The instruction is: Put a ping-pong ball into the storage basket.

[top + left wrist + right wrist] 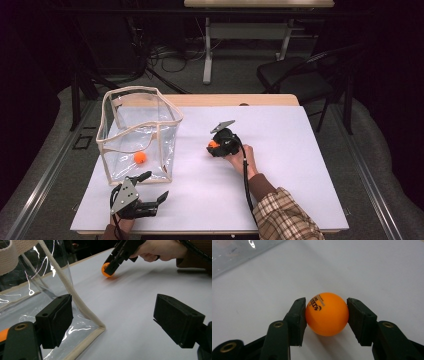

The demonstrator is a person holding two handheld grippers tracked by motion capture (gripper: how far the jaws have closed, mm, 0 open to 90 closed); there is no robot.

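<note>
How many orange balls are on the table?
2: one ball lies inside the clear bag; the other ball is pinched in the right gripper mid-table. None looks hidden.

The right gripper point(216, 148) is clamped tight, held low over mid-table; the left gripper point(148, 187) rests near the front edge, jaws spread wide.
</note>
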